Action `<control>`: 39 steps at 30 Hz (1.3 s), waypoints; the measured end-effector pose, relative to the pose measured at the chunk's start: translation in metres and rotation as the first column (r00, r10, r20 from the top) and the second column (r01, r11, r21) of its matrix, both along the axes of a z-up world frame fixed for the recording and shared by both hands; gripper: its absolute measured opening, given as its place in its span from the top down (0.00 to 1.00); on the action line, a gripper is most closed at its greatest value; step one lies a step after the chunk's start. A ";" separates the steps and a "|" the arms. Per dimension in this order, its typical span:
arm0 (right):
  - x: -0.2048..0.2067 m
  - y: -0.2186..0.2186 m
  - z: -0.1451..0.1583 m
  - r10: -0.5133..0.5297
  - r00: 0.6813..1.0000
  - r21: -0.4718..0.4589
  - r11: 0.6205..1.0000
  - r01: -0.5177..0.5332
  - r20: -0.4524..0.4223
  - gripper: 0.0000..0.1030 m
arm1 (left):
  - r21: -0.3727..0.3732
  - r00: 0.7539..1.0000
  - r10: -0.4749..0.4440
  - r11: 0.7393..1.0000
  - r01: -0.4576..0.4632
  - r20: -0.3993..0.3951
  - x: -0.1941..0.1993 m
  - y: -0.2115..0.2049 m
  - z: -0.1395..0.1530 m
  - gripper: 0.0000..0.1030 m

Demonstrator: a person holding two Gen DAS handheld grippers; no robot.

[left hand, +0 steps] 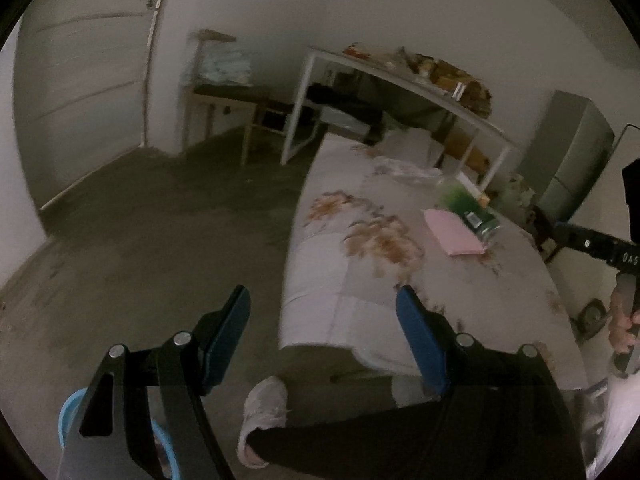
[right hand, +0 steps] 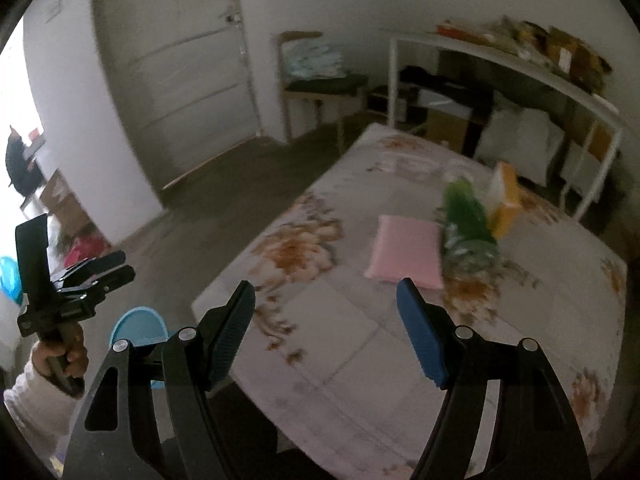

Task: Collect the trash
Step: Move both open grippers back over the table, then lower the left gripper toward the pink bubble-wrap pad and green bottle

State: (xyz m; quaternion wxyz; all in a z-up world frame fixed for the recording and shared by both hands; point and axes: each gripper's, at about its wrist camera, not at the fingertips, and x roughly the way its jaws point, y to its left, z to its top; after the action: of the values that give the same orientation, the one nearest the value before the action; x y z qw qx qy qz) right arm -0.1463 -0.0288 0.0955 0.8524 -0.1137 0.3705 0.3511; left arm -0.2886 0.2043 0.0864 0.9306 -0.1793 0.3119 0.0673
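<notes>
Both grippers tilt downward over the near end of a bed, each held by its handle in a hand with a white sleeve. The left gripper point(left hand: 323, 300) hangs with its blue-padded jaws spread wide and nothing between them, above the grey floor point(left hand: 160, 216) at the bed's corner; the person's dark trouser leg and white shoe point(left hand: 266, 404) show beneath it. The right gripper point(right hand: 326, 296) likewise stands released and empty, its jaws apart over the floral bedspread point(right hand: 360, 340).

A light blue bin point(right hand: 140, 326) sits on the floor just beside the bed, low between the two grippers; what is in it cannot be told.

The trash lies on the bedspread well ahead of both grippers: a green plastic wrapper point(right hand: 468, 224), touching a flat pink packet point(right hand: 408, 252) on its left and an orange box point(right hand: 504, 200) on its right. Crumpled clear plastic point(left hand: 404, 168) lies further up the bed.

Beyond the bed stands a white-framed table point(right hand: 520, 76) cluttered with brownish things, a wooden chair point(right hand: 316, 80) stacked with folded cloth, and a closed white door point(right hand: 188, 60).
</notes>
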 end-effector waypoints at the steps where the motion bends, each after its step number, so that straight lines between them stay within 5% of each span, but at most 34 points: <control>1: 0.001 -0.006 0.000 -0.011 1.000 0.001 1.000 0.011 -0.001 0.32 | -0.004 1.000 -0.012 1.000 0.012 0.003 0.009 -0.002 0.001 0.29; 11: 0.024 -0.048 -0.009 -0.130 0.991 0.046 0.990 0.131 -0.021 0.32 | -0.012 0.996 -0.087 0.996 0.087 -0.014 0.076 -0.026 -0.001 0.29; 29: 0.057 -0.083 -0.022 -0.194 0.980 0.090 0.976 0.197 -0.040 0.32 | -0.008 0.989 -0.144 0.990 0.144 -0.034 0.115 -0.042 -0.001 0.29; 39: 0.057 -0.109 -0.025 -0.240 0.971 0.074 0.968 0.240 -0.008 0.32 | -0.067 0.983 -0.184 0.981 0.182 -0.028 0.134 -0.031 0.003 0.29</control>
State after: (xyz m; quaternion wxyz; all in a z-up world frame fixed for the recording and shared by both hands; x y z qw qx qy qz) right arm -0.0891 -0.1374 0.0707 0.8923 -0.0362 0.3679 0.2590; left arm -0.1546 0.1733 0.0892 0.9212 -0.1784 0.3449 -0.0253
